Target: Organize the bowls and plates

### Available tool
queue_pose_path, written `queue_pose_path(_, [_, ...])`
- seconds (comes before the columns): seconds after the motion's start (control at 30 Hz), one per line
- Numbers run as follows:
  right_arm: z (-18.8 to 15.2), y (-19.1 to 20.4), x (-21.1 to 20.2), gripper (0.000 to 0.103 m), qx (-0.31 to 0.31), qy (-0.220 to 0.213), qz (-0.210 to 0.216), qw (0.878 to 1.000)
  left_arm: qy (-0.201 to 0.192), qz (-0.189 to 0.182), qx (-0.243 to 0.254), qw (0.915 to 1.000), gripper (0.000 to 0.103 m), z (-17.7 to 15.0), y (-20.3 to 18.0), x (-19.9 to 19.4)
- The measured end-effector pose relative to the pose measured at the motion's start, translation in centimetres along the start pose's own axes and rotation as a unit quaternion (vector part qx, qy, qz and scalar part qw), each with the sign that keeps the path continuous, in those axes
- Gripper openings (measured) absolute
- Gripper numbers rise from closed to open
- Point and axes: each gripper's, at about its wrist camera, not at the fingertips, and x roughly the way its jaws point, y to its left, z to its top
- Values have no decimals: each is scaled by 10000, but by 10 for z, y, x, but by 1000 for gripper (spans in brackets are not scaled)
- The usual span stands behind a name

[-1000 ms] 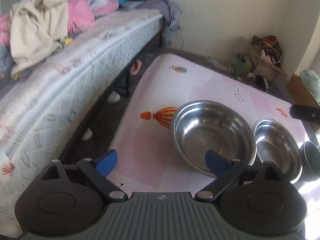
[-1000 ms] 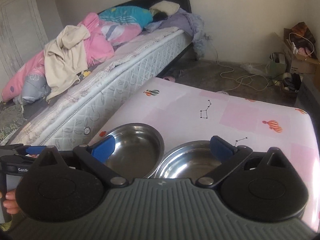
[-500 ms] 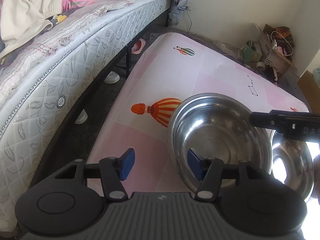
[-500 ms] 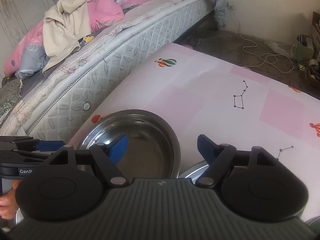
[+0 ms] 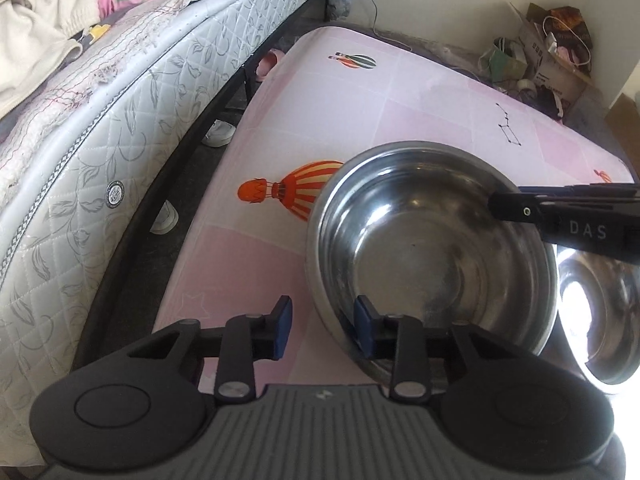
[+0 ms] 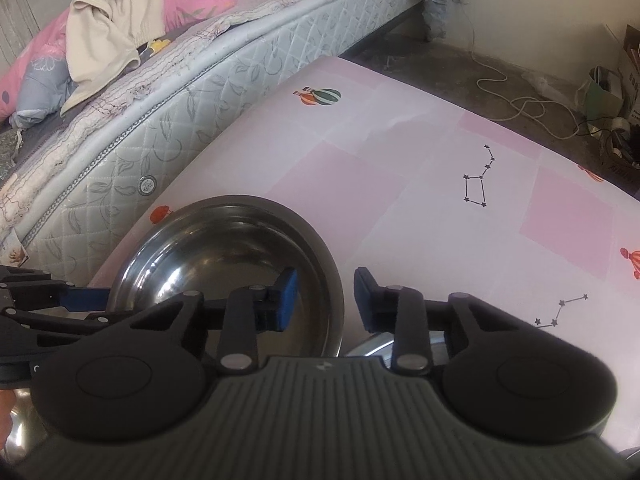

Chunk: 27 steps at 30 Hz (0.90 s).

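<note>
Nearest in the left wrist view, the left hand-held gripper point(image 5: 322, 330) has its jaws narrowed, and they have just been closing; the near rim of the large bowl point(image 5: 432, 248) stands between them, one blue pad point(image 5: 365, 330) inside the bowl against its wall and the other pad outside, with a gap left to the rim on that side, so the grip is not yet clenched. In the right wrist view the right hand-held gripper point(image 6: 325, 300) likewise has narrowed jaws that have just been closing, straddling the opposite rim of the same bowl point(image 6: 224, 252): one pad point(image 6: 289, 300) lies inside the bowl and the other outside it, and neither visibly presses on the steel, so this one too is still released. Seen from the left wrist, the right gripper's black fingers reach over the far right edge of the bowl. The bowl is steel, upright and empty, and sits on the counter point(image 5: 420, 92), which is covered in pink patches with hot-air balloons and star drawings. Just right of the bowl, touching or nearly touching it, sits a smaller steel bowl point(image 5: 596, 320), partly washed out by glare. One balloon print point(image 5: 292, 192) lies just left of the large bowl. Left of the bowl and beyond the counter's edge runs a bed point(image 6: 208, 80) with a quilted mattress, with cream and pink clothes point(image 6: 108, 28) heaped on it. Far behind the bowl, by the wall, stand cardboard boxes point(image 5: 556, 56) and clutter on the floor.
</note>
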Motion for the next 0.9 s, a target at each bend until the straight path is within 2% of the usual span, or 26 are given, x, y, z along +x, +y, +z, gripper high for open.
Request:
queue_pose_path(0.07, [-2,2,2,19,-44,29,-24,10000,46,37,36,10000,29,1,-3,2])
queue_pose_path(0.13, [-3,4,3,17,-82,47,-82,9999,91,39,22,9999,24,0,-4,4])
queue_pose_path(0.2, [-3,6,5,14,-106,56,-105,9999,76,96,4,9999,24,0,-5,5])
queue_pose_path(0.63, [-1,7,-2,14,37,-86,-55,9999,-104,141,-45,9998,22,6,1,-8])
queue_pose_path(0.9, [5,8,-25,14,162,-226,2,9996,-323,102,22,9994,22,7,-3,-32])
